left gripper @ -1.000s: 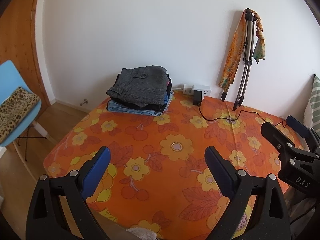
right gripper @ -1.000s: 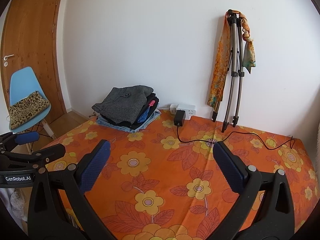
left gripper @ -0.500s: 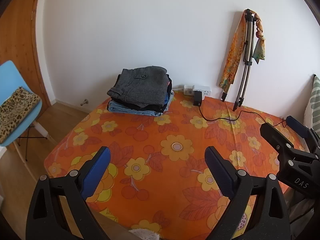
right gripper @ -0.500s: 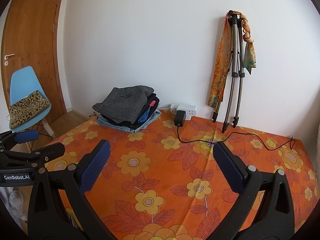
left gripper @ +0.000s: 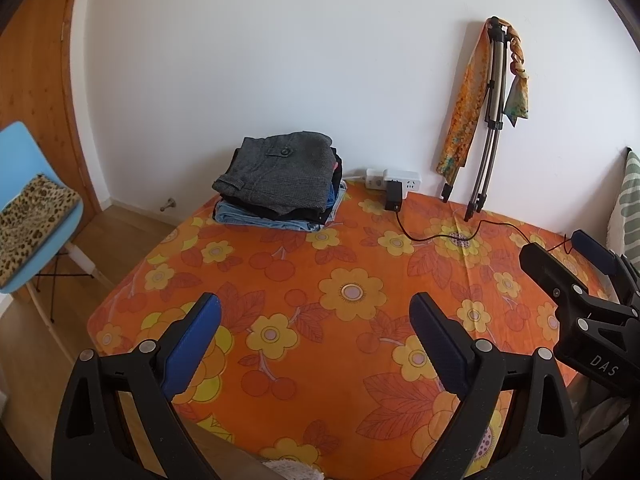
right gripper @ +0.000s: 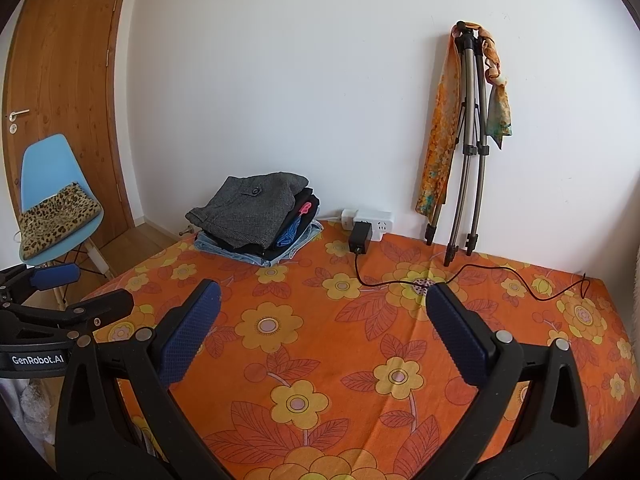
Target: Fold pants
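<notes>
On flowered orange cloth (left gripper: 304, 276), folded pants (left gripper: 280, 178).

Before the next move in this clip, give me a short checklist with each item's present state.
1. Left tool open and holding nothing: ok.
2. Right tool open and holding nothing: ok.
3. Folding area on the orange floral cloth in front of both tools free of objects: ok.
4. Unfolded pants ready to pick up: not ok; only an already folded stack of clothes shows, at the far left against the wall.
5. Black cable from the power strip out of the way: cannot tell; it trails across the far right part of the cloth.
6. Tripod leaning on the wall, away from the tools: ok.
</notes>
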`<state>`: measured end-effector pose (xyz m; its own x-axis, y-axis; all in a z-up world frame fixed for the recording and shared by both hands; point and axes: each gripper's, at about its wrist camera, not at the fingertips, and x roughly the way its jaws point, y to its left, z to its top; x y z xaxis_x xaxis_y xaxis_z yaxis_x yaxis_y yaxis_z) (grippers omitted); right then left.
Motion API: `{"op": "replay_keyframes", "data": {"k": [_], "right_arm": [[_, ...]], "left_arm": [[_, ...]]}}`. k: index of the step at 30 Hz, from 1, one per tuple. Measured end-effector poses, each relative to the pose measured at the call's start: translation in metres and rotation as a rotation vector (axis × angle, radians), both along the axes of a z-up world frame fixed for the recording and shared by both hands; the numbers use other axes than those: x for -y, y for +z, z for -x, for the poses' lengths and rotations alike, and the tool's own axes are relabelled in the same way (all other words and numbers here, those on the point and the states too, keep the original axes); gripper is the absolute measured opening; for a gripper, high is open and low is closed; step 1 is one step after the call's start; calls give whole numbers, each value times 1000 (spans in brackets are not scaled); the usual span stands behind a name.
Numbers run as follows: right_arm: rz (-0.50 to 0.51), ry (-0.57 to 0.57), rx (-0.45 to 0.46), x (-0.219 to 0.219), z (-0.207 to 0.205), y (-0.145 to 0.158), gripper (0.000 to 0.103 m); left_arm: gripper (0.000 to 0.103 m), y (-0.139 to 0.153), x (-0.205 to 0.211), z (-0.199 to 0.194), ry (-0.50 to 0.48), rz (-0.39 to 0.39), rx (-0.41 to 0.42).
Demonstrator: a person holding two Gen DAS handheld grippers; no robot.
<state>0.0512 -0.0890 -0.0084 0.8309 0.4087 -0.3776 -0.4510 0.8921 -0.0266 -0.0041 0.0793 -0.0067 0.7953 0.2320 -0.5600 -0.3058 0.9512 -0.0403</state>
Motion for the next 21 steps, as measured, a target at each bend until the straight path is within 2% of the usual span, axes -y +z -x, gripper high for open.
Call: {"op": "replay_keyframes", "data": {"k": [21], "right_arm": [[-2,5,0,-2,3,1,103]], "left_arm": [[95,0,3,3,-5,9,-3]]}}
